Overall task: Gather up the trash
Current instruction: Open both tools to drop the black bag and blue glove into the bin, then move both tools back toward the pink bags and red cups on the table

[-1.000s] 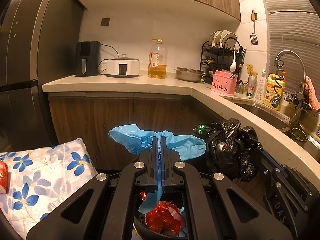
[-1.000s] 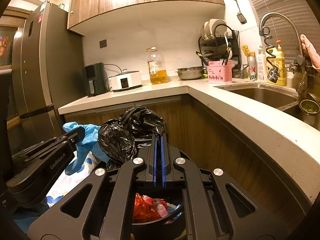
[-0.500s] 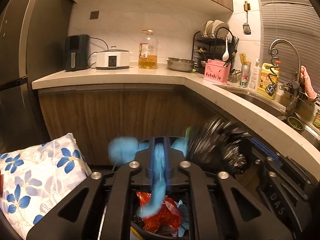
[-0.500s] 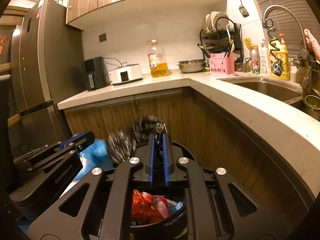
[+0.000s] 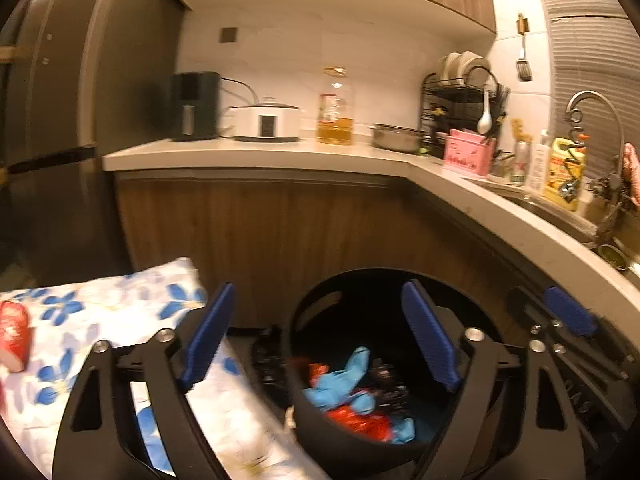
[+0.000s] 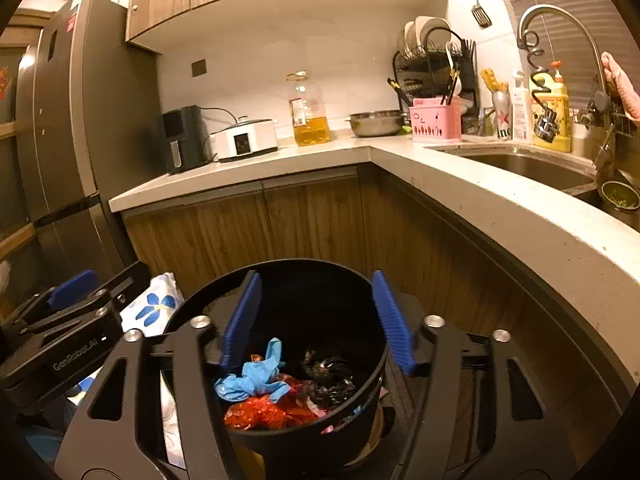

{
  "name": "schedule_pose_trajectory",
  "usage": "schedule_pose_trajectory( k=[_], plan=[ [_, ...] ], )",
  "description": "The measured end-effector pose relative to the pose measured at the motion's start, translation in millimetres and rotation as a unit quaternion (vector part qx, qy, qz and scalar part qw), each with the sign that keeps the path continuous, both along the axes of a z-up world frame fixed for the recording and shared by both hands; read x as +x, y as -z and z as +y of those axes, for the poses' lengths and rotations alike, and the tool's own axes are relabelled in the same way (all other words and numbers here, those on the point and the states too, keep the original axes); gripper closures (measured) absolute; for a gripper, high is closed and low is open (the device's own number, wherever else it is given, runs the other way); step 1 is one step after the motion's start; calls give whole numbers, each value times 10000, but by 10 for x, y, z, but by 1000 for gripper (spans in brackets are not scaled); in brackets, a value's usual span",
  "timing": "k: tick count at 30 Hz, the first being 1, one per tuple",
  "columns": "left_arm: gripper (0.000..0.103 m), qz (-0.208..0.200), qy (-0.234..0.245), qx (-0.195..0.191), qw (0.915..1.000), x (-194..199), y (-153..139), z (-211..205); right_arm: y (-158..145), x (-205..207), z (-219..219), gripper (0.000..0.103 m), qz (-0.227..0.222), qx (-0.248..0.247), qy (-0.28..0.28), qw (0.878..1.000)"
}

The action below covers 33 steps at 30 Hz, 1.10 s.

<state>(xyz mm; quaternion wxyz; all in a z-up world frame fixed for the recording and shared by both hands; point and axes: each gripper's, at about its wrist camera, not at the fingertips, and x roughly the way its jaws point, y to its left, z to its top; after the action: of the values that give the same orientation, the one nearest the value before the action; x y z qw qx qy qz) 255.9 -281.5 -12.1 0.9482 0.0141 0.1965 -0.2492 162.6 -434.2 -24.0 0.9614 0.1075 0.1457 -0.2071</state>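
We are over the black trash bin (image 6: 280,432) by the kitchen cupboards. A moment ago our left gripper (image 5: 320,344) pinched the blue plastic bag (image 6: 252,380) and our right gripper (image 6: 316,320) pinched the black plastic bag (image 6: 332,380). Now both jaws are opening with nothing between them, and both bags lie inside the bin on the red wrapper (image 6: 264,412). That trash is collected.

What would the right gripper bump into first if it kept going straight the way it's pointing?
Probably the black trash bin. The right gripper, jaws opening with nothing between them, points slightly down over the bin's mouth, so its far inner wall likely comes first, then the wooden cabinet behind. Depth is hard to judge here.
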Motion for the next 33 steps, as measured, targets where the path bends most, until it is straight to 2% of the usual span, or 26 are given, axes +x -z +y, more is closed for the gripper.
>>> schedule_pose_trajectory(
  k=[4,8,13,19,28,33],
  plan=[
    [10,-43,-421,54,9991,-99,-2,290,-18,-94,120,28,-49,-36,-47,10000],
    [7,41,-830,-52,9965,-184,6,643,-34,-163,273,24,-93,-40,-138,9999],
    [6,42,-1296,32,9915,-310,39,1062,-51,-248,509,19,-117,-27,-316,9994],
    [6,69,-1884,-174,9819,-462,51,1652,-37,-307,834,19,-195,31,-514,9985],
    [6,-11,-2648,-95,9643,-666,115,2412,14,-224,1521,19,-201,54,-1083,9939],
    [6,28,-2898,-133,9570,-726,140,2763,39,-164,1917,19,-210,11,-1357,9905]
  ],
)
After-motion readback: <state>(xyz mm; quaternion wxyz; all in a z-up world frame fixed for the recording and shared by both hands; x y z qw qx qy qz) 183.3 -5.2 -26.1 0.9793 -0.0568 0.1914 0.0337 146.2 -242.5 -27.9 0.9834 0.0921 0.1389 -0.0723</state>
